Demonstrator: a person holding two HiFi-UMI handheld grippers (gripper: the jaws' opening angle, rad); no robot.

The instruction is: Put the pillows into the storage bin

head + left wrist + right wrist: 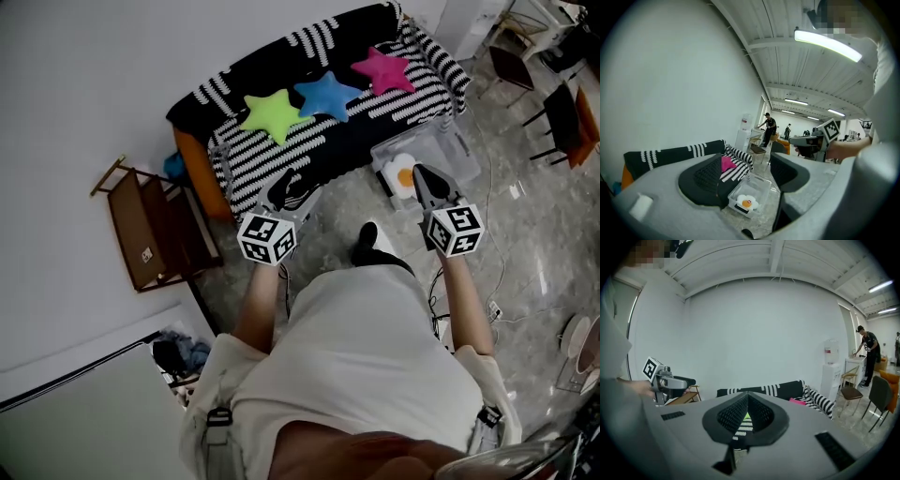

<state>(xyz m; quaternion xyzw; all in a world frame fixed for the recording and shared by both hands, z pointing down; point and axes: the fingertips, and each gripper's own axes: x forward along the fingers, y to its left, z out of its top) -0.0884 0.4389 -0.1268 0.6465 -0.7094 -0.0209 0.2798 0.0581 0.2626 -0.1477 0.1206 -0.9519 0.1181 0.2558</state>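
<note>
Three star pillows lie on the black-and-white striped sofa (281, 155): green (272, 114), blue (326, 94), pink (382, 70). A clear storage bin (450, 150) stands on the floor in front of the sofa's right end, with a fried-egg pillow (405, 175) inside. My left gripper (289, 180) hangs open before the sofa front, nothing between its jaws. In the left gripper view the open left gripper (746, 157) frames the bin (761, 187), the egg pillow (747, 202) and the pink pillow (726, 163). My right gripper (419, 169) is shut and empty above the bin. The right gripper (747, 397) shows a sliver of green pillow (747, 416).
A wooden side table (150, 230) stands left of the sofa by the wall. Dark chairs (562, 112) are at the far right, and cables (497, 309) trail on the floor. A person (768, 129) stands far off near a water dispenser (746, 123).
</note>
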